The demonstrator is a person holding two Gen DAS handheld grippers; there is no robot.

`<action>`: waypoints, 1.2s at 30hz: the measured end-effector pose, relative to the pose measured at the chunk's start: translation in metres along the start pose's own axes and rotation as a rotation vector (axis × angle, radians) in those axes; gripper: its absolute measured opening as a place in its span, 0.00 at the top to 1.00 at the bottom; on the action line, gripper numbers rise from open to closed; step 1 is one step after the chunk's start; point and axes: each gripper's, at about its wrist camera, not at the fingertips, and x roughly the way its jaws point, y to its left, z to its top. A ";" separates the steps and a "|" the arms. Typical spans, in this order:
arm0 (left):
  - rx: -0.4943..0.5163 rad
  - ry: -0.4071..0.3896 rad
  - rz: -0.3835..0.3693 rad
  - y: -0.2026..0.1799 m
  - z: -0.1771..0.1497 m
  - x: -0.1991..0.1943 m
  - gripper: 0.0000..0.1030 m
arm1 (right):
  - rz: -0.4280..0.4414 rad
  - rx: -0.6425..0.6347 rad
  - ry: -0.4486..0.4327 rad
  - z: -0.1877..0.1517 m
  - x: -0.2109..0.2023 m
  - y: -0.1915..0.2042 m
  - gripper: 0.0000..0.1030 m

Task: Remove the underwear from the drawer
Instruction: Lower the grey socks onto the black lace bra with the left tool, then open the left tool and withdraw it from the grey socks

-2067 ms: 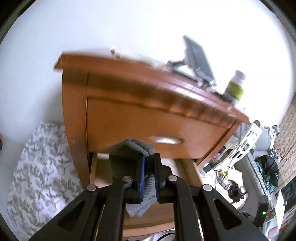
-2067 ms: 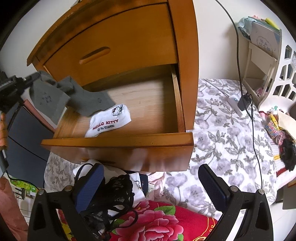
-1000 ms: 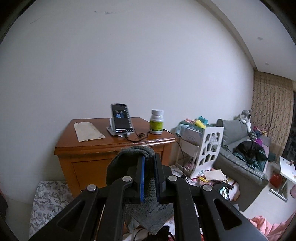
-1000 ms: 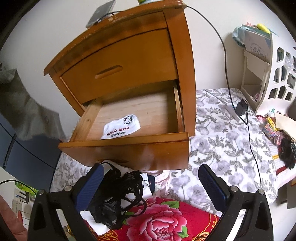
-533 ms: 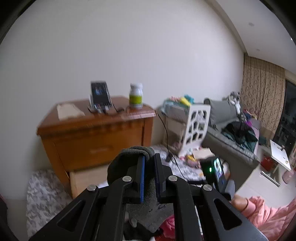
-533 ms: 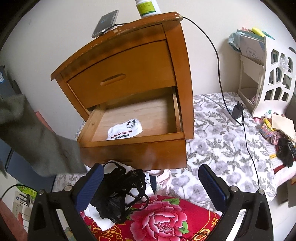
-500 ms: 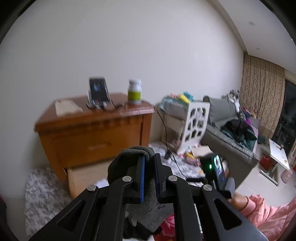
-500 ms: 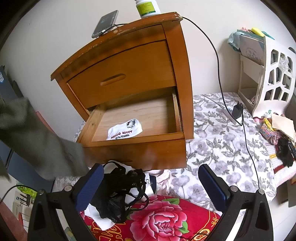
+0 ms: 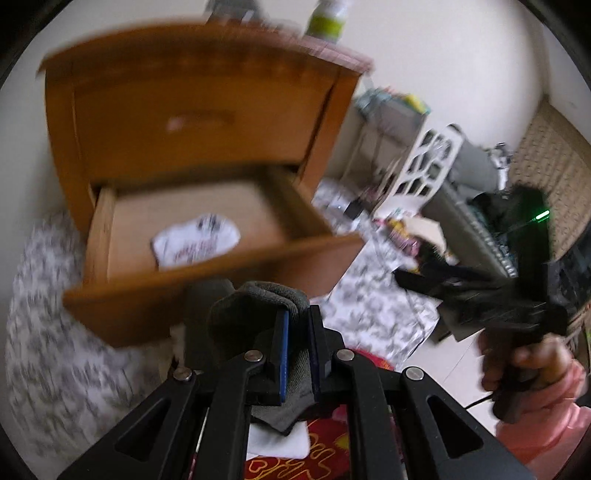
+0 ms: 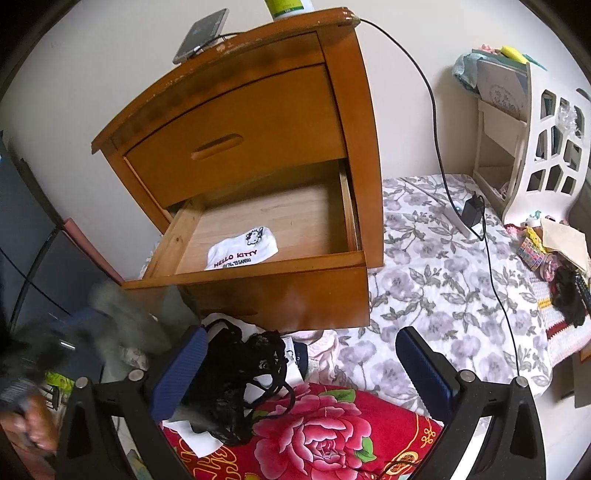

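My left gripper is shut on a grey underwear piece that bulges over its fingertips and hangs below them. It is low in front of the open wooden drawer. In the right wrist view the same grey cloth is a blur at the lower left, beside the drawer's front corner. A white Hello Kitty underwear lies flat in the drawer. My right gripper stands open above a pile of clothes with black lace underwear on top, and holds nothing.
The nightstand carries a phone and a bottle, and its upper drawer is closed. A red floral cloth lies under the pile. A floral mat, a black cable and a white shelf are to the right.
My left gripper has swung down from high above the nightstand to just in front of the open drawer, still holding the grey underwear. The right gripper has stayed put.
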 end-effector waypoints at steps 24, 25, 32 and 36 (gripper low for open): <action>-0.077 0.240 -0.021 0.007 -0.049 0.093 0.90 | -0.008 -0.020 0.055 -0.002 0.019 0.006 0.00; -0.077 0.240 -0.022 0.006 -0.049 0.092 0.90 | -0.007 -0.019 0.056 -0.002 0.020 0.006 0.00; -0.063 0.230 -0.016 0.007 -0.042 0.075 0.88 | -0.008 -0.025 0.054 -0.002 0.020 0.008 0.00; -0.050 0.220 -0.008 0.005 -0.039 0.063 0.72 | -0.008 -0.028 0.056 -0.002 0.020 0.009 0.00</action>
